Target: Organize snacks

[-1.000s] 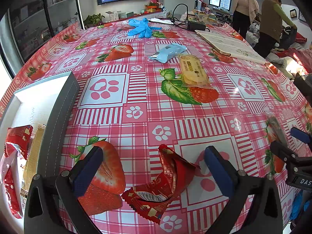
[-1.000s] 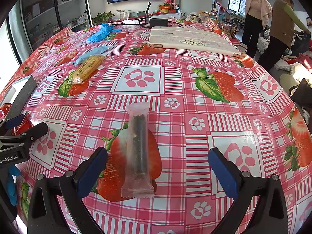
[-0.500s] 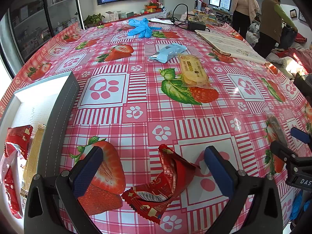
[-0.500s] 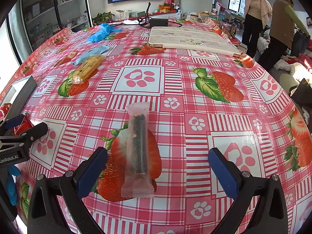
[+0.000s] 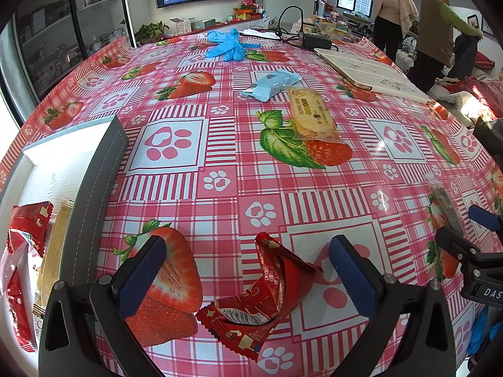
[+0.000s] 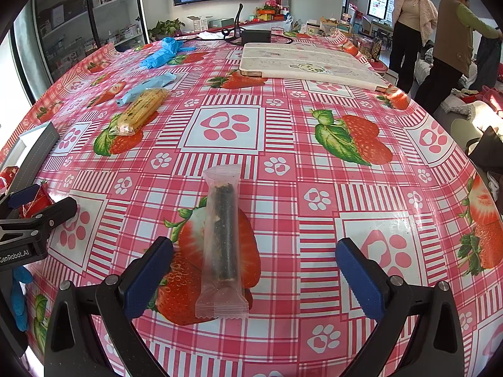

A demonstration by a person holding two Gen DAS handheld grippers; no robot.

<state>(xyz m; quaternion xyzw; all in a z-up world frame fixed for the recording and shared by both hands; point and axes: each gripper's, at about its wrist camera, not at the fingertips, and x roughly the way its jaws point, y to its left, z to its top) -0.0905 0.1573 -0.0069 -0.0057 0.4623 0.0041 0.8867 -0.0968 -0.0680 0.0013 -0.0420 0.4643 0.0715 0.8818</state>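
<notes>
A crumpled red snack packet (image 5: 267,292) lies on the strawberry tablecloth between the blue fingers of my left gripper (image 5: 248,273), which is open and not touching it. My right gripper (image 6: 254,276) is open too, straddling a clear wrapper holding a dark snack bar (image 6: 223,238). Farther off lie a yellow cracker pack (image 5: 311,114) (image 6: 141,111) and a light-blue packet (image 5: 272,83) (image 6: 147,89). At the left sits a grey-rimmed white box (image 5: 94,185) with red and beige packets (image 5: 28,251) inside.
Blue gloves (image 5: 228,45) and a black power adapter (image 5: 316,42) with a cable lie at the far end. A white board (image 6: 311,64) rests at the far right. Two people (image 5: 421,25) stand beyond the table's right edge.
</notes>
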